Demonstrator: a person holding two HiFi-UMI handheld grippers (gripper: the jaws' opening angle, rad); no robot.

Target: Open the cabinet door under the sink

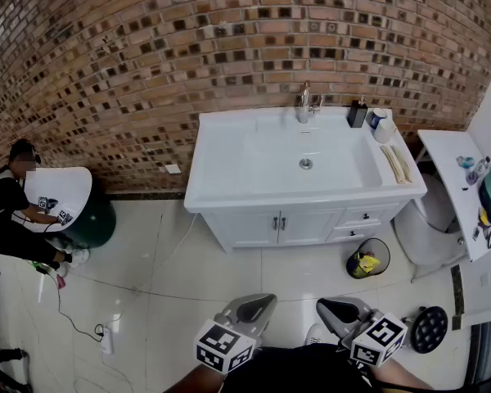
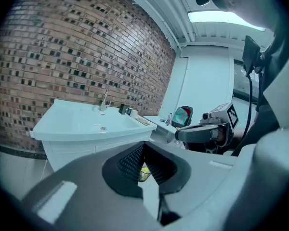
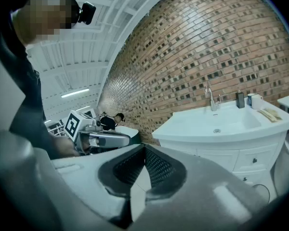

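The left hand-held gripper (image 1: 268, 300) and the right hand-held gripper (image 1: 322, 304) hung side by side low over the tiled floor (image 1: 188, 281), well apart from the vanity (image 1: 217, 196), each with its jaws closed tip to tip on nothing. The cabinet door (image 1: 252, 228) under the white sink (image 1: 270, 164) was shut, its handle (image 1: 274, 223) at the middle seam; a waste bin (image 1: 367, 261) stood near the vanity's right end.

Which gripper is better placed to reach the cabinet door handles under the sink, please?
Probably the left: the left gripper lines up nearly opposite the door handles, while the right gripper sits off toward the drawers. Both are far back, jaws together.
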